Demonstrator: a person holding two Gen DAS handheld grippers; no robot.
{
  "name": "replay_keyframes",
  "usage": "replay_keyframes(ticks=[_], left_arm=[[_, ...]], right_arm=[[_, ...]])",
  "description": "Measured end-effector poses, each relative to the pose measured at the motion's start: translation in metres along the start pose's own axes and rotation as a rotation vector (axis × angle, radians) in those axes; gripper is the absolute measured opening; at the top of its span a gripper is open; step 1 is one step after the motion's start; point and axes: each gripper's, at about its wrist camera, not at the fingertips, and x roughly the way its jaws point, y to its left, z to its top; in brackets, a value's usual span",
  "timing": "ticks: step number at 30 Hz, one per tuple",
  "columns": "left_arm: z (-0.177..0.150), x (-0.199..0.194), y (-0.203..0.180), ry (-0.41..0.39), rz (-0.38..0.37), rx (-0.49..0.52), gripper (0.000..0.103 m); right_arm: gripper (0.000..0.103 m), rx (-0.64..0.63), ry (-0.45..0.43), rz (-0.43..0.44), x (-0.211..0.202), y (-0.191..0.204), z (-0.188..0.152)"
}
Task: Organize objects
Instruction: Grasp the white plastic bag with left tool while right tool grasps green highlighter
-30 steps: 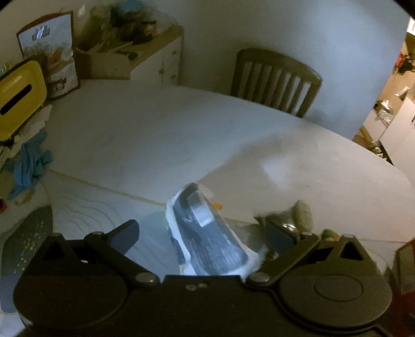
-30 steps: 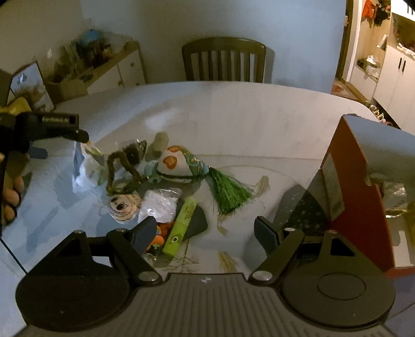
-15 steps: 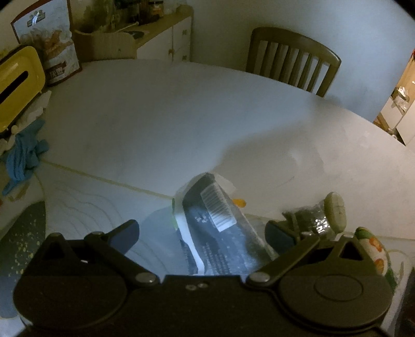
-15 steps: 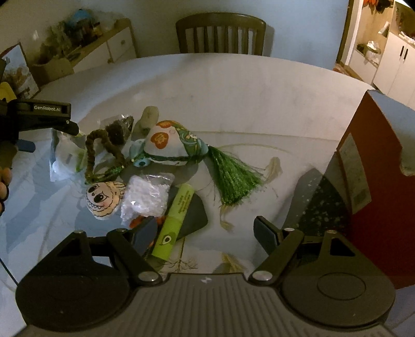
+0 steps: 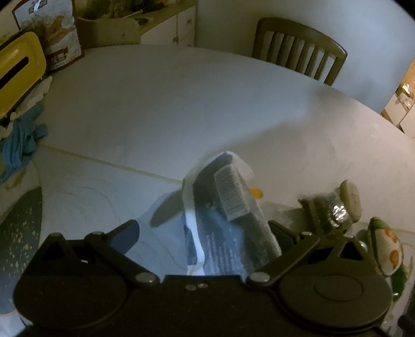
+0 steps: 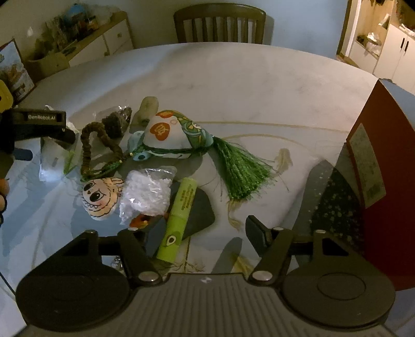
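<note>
My left gripper (image 5: 205, 230) is open just above the table. A clear packet with dark contents (image 5: 225, 215) lies between its fingers, close to the right one. My right gripper (image 6: 203, 228) is open over a pile of small things. A green tube (image 6: 179, 217) lies on a dark card (image 6: 199, 212) between its fingers. Beyond it are a clear bag of white bits (image 6: 147, 191), a cartoon-face plush (image 6: 99, 198), a brown loop (image 6: 98, 145) and an embroidered sachet (image 6: 176, 137) with a green tassel (image 6: 238, 171).
A red box (image 6: 384, 181) stands open at the right. A small dark bag with a pale lid (image 5: 332, 204) lies beside the packet. A yellow box (image 5: 18, 70), a blue cloth (image 5: 20, 140) and a printed bag (image 5: 54, 39) sit far left. A wooden chair (image 6: 220, 23) stands behind the table.
Both grippers have come lower and closer to the objects. The packet now sits deeper between the left fingers, and the green tube lies between the right fingers. Both stayed open.
</note>
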Motion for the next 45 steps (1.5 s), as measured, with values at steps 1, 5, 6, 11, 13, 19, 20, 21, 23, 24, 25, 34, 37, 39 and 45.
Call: replay_keyframes(ticks=[1, 5, 6, 11, 13, 19, 20, 21, 23, 24, 25, 34, 37, 39, 45], left_arm=[[0.000, 0.000, 0.001, 0.001, 0.002, -0.007, 0.103], [-0.003, 0.001, 0.003, -0.001, 0.019, -0.021, 0.103], [-0.003, 0.002, 0.004, -0.002, 0.018, -0.023, 0.103], [-0.005, 0.002, 0.004, -0.014, 0.013, -0.014, 0.092], [-0.006, 0.001, 0.004, -0.022, 0.009, -0.004, 0.086], [-0.009, -0.007, 0.007, -0.035, -0.007, -0.003, 0.061], [-0.010, -0.009, 0.008, -0.036, -0.010, -0.002, 0.057], [-0.010, -0.010, 0.009, -0.035, -0.017, -0.005, 0.055], [-0.009, -0.010, 0.010, -0.032, -0.026, -0.015, 0.047], [-0.010, -0.012, 0.011, -0.032, -0.041, -0.025, 0.046], [-0.011, -0.014, 0.012, -0.038, -0.062, -0.031, 0.046], [-0.024, -0.036, 0.004, -0.049, -0.111, -0.020, 0.032], [-0.029, -0.050, 0.003, -0.052, -0.126, -0.021, 0.032], [-0.033, -0.060, 0.000, -0.056, -0.143, -0.016, 0.032], [-0.045, -0.096, -0.017, -0.058, -0.213, -0.005, 0.032]], right_arm=[[0.059, 0.002, 0.003, -0.003, 0.001, 0.000, 0.000], [0.054, 0.007, 0.012, -0.025, 0.006, -0.002, 0.000], [0.053, 0.002, 0.009, -0.031, 0.007, -0.002, 0.000], [0.037, -0.009, 0.000, -0.033, 0.009, -0.003, 0.003], [0.033, -0.019, -0.001, -0.031, 0.009, -0.002, 0.004], [0.021, -0.023, -0.002, -0.032, 0.009, -0.002, 0.004], [0.019, -0.017, -0.001, -0.029, 0.009, -0.003, 0.004], [0.016, -0.009, 0.000, -0.024, 0.009, -0.005, 0.004], [0.016, 0.002, 0.003, -0.022, 0.008, -0.007, 0.004], [0.016, 0.010, 0.004, -0.016, 0.007, -0.009, 0.003], [0.016, 0.016, 0.004, -0.013, 0.006, -0.010, 0.003], [0.015, 0.076, -0.006, 0.028, -0.015, -0.026, -0.006], [0.015, 0.094, -0.017, 0.047, -0.028, -0.032, -0.009], [0.015, 0.100, -0.032, 0.059, -0.038, -0.035, -0.011], [0.015, 0.121, -0.058, 0.097, -0.063, -0.049, -0.013]])
